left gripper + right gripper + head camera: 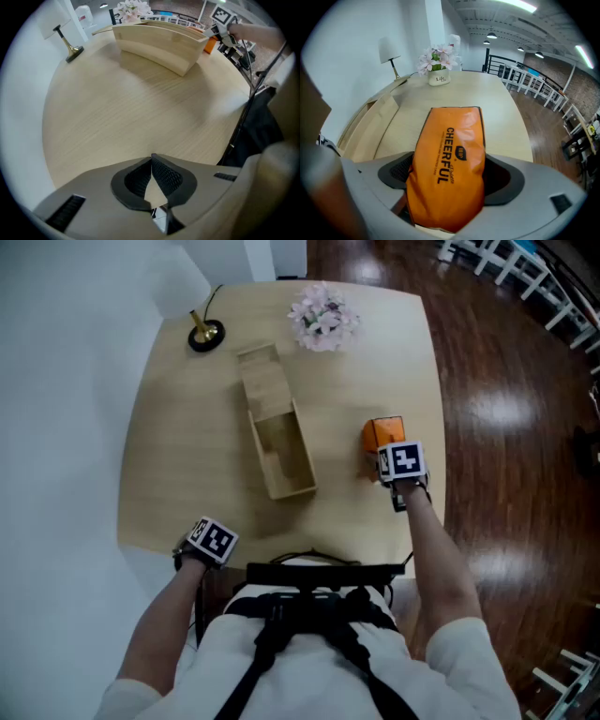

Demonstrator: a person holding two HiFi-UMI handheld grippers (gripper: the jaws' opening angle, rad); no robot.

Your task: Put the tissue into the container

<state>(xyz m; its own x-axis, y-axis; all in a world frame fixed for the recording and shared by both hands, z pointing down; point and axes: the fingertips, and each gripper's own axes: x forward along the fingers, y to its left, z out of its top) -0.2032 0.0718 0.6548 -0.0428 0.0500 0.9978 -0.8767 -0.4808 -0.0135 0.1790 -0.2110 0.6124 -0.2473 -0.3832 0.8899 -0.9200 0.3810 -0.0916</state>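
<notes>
Pale wood table (169, 456) carries a long open container (281, 451). Right of it, apart, the orange tissue pack (447, 164) lies on the tabletop between the right gripper's (449, 174) wide-spread jaws, unsqueezed. The left gripper (152, 159), jaws together and empty, sits at the near left edge

Bright, even indoor light from ceiling strips (513, 4); white glare on floor (497, 409), soft shadow beside box (154, 44). Heavy fisheye bending and dark corners in both gripper views. Soft blur at near edges there.
</notes>
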